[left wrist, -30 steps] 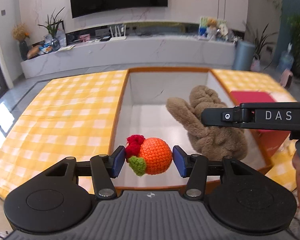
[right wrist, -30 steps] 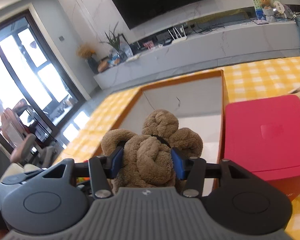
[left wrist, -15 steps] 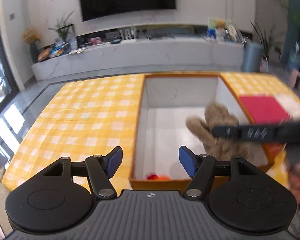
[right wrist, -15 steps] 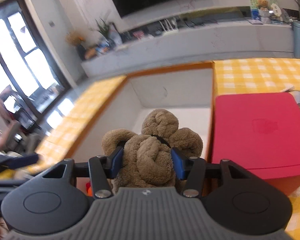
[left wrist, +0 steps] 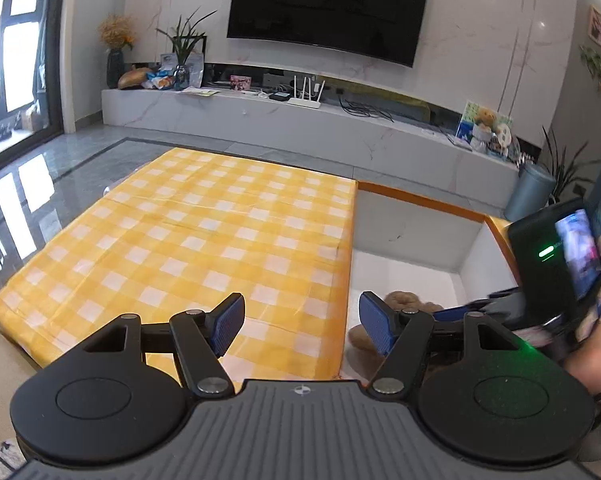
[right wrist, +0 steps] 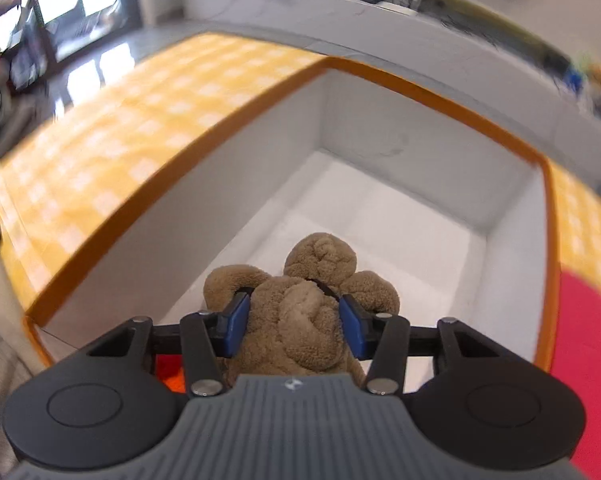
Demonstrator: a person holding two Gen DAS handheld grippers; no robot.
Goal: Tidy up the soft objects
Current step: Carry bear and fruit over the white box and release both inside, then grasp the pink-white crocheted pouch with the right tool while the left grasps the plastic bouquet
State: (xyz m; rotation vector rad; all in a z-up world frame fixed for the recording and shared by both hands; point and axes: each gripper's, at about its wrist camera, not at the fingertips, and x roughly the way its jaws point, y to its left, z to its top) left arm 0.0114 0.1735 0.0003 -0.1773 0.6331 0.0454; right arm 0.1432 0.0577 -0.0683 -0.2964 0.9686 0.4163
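Observation:
My right gripper [right wrist: 292,326] is shut on a brown plush toy [right wrist: 300,320] and holds it inside the orange-rimmed white box [right wrist: 420,96], low over its floor. An orange crochet fruit [right wrist: 172,376] lies in the box's near left corner, mostly hidden behind the gripper. My left gripper [left wrist: 302,326] is open and empty, over the yellow checked tablecloth [left wrist: 204,240] just left of the box [left wrist: 416,200]. In the left wrist view the plush toy [left wrist: 404,302] and the right gripper's fingers [left wrist: 452,314] show inside the box.
A red lid [right wrist: 588,344] lies right of the box. The tablecloth's front edge [left wrist: 28,336] drops to the floor at left. A long white TV bench [left wrist: 300,124] stands behind the table.
My left gripper let go of the orange crochet fruit into the box, then drew back and swung left over the tablecloth. My right gripper lowered the plush toy into the box.

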